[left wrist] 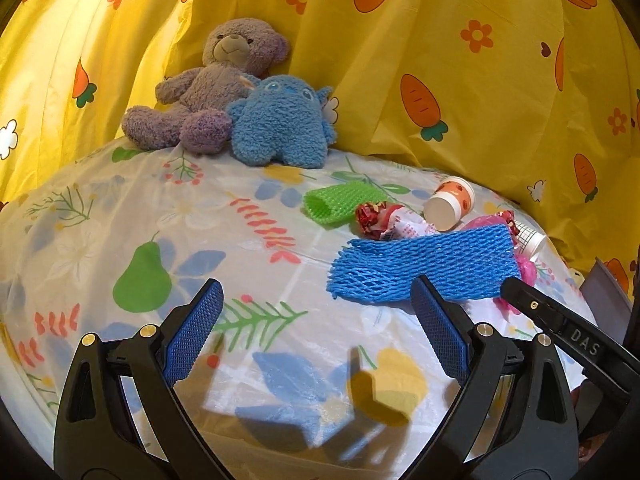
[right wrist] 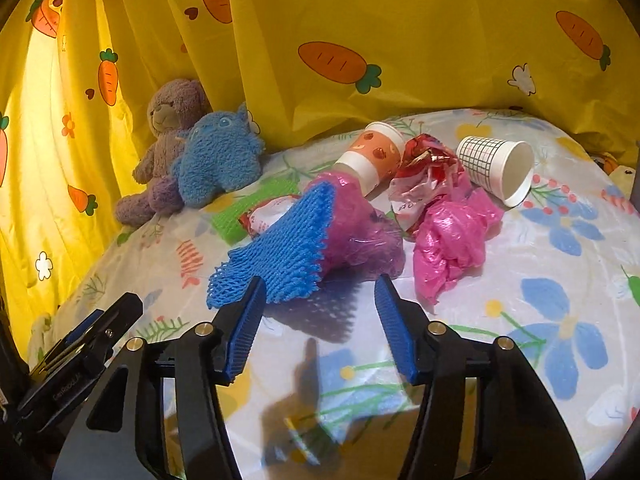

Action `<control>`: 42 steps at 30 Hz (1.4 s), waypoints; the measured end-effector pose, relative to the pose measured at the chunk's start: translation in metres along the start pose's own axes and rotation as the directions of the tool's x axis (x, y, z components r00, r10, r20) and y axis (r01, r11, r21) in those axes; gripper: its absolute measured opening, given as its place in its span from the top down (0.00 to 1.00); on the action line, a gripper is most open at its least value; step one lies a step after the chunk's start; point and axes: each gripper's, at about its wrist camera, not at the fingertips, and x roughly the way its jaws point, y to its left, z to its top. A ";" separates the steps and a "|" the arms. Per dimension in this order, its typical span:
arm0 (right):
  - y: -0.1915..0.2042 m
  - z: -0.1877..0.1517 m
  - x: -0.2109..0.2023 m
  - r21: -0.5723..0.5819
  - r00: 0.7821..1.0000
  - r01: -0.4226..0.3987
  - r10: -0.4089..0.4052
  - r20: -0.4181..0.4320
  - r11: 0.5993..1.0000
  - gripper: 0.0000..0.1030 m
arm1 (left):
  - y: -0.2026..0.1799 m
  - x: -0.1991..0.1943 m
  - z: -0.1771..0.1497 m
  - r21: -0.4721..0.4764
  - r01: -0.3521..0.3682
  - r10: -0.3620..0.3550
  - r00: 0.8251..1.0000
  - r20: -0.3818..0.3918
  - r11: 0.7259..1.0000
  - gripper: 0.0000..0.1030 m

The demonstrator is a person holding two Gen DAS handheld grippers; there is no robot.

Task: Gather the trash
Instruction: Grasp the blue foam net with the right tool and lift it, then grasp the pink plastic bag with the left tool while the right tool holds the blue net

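Trash lies in a pile on the floral table cover (left wrist: pixel 120 216). A blue foam net (left wrist: pixel 424 266) (right wrist: pixel 286 252) lies nearest, over a pink plastic bag (right wrist: pixel 452 236). Behind are a green foam net (left wrist: pixel 340 202) (right wrist: pixel 240 212), a red crumpled wrapper (left wrist: pixel 380 220) (right wrist: pixel 428 160), an orange paper cup on its side (left wrist: pixel 448 202) (right wrist: pixel 372 152) and a grid-pattern cup on its side (right wrist: pixel 496 166). My left gripper (left wrist: pixel 320 320) is open and empty, just short of the blue net. My right gripper (right wrist: pixel 320 320) is open and empty, fingers just before the blue net and pink bag.
A purple teddy bear (left wrist: pixel 208 88) (right wrist: pixel 160 148) and a blue plush toy (left wrist: pixel 280 120) (right wrist: pixel 218 160) sit at the back against a yellow carrot-print curtain (left wrist: pixel 440 40). The right gripper's arm (left wrist: pixel 568 336) shows in the left wrist view.
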 end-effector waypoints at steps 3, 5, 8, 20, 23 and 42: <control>0.004 0.002 0.008 0.003 0.999 -0.032 0.032 -0.022 0.999 0.71 | 0.000 0.002 -0.002 -0.001 0.012 -0.012 1.000 -0.011 1.000 0.10; 0.010 0.001 0.008 -0.021 0.999 -0.048 0.048 -0.019 0.999 0.91 | -0.002 0.002 -0.002 0.004 0.020 -0.020 1.000 -0.012 1.000 0.10; 0.016 -0.002 -0.001 -0.063 0.999 -0.043 0.044 0.012 0.997 0.93 | -0.003 0.001 -0.002 0.007 0.033 -0.033 0.999 -0.006 0.999 0.10; -0.015 -0.005 -0.104 -0.117 0.962 0.111 -0.077 0.263 0.987 0.94 | -0.022 -0.004 -0.001 0.010 0.122 -0.122 0.993 -0.005 0.992 0.10; -0.031 -0.005 -0.123 -0.096 0.935 0.198 -0.159 0.318 0.975 0.93 | -0.038 -0.004 0.003 0.023 0.184 -0.184 0.983 -0.009 0.983 0.10; -0.087 -0.004 -0.156 0.006 0.904 0.266 -0.252 0.345 0.964 0.93 | -0.131 0.082 0.034 0.141 0.338 -0.316 0.936 -0.156 0.930 0.24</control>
